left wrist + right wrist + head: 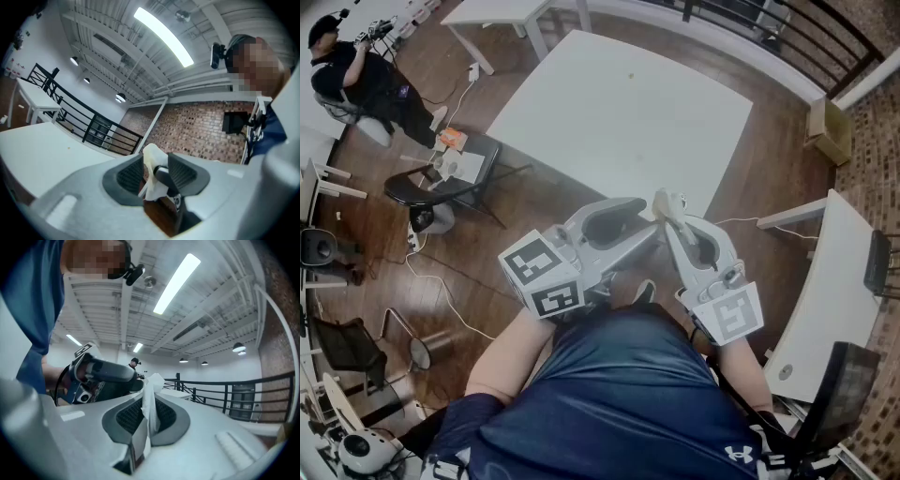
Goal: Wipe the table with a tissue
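Grey right hand-held gripper (673, 217): clenched on the tissue (667, 201), pads flat against it. Left hand-held gripper (157, 172): jaws spread, with the tissue and the right one's tip standing between them, no pinch seen. Both are level and held short of the desk (619, 112), by its nearest corner. The tissue is off the desk and not touching it.

Step in hand, my reading: passing or re-gripping the tissue ahead of wiping. To do it well:
- Hold the right clench until the left has closed on a thick part.
- Leave a tuft proud of the pads so paper, not plastic, meets the desk.

Tissue: white, crumpled into a narrow upright wad with soft folds, a tuft above the pads and a tail below.
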Tool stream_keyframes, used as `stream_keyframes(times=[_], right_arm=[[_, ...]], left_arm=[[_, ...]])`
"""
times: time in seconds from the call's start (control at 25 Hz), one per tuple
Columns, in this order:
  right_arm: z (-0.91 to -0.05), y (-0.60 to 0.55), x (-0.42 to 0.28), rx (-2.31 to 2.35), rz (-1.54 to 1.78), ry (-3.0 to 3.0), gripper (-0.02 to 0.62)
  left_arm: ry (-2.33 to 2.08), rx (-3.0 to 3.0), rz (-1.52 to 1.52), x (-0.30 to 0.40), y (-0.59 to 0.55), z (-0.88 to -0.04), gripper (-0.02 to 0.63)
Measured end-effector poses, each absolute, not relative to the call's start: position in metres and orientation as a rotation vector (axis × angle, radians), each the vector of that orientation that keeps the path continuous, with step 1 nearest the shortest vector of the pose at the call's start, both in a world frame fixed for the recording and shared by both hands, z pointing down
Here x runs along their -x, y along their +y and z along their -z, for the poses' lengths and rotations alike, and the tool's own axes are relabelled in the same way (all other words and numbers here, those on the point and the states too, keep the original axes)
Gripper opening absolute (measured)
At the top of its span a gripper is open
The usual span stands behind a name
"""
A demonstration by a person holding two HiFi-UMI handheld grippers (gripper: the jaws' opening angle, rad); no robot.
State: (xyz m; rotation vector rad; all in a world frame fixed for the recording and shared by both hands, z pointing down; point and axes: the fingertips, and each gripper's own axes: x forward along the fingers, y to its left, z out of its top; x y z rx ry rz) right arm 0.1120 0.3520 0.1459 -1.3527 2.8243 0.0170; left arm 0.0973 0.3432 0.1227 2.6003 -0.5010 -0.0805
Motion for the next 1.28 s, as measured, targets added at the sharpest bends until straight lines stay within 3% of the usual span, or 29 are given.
stream_keyframes(times=[0.28, 0.48, 0.56, 0.64, 0.72, 0.84, 1.0, 1.12, 1.28], right_arm=[[-0.163, 0.354, -0.110, 1.481, -0.954, 3.067, 0.017], [-0.175, 0.332, -0.111, 1.445, -1.060, 3.124, 0.017], [-0.179, 0.322, -0.107, 1.376, -0.922, 3.167, 0.019], [-0.179, 0.309, -0.098, 1.220, -0.673, 3.212, 0.100], [-0.175, 0.292, -0.094, 1.114, -0.267, 3.169, 0.171], [-0.151, 0.248, -0.103, 1.045, 0.233, 2.855, 0.186], [-0.144, 0.182, -0.088, 0.944, 0.514, 2.670, 0.186], [-0.137, 0.145, -0.074, 0.802, 0.738, 2.496, 0.224], [-0.138, 0.110, -0.057, 0.763, 0.835, 2.436, 0.225]], left_arm=[[-0.473, -2.547, 0.037, -0.114, 0.332, -0.130, 0.189], [-0.446, -2.484, 0.048, -0.123, 0.311, -0.141, 0.202], [-0.439, -2.472, 0.042, -0.122, 0.296, -0.153, 0.160], [-0.430, -2.429, 0.111, -0.111, 0.272, -0.157, 0.078], [-0.389, -2.379, 0.262, -0.091, 0.240, -0.152, 0.040], [-0.220, -2.373, 0.444, -0.062, 0.199, -0.139, 0.034], [0.100, -2.467, 0.493, -0.038, 0.168, -0.117, 0.034], [0.267, -2.498, 0.479, -0.024, 0.143, -0.112, 0.034], [0.408, -2.468, 0.524, -0.004, 0.113, -0.110, 0.034]])
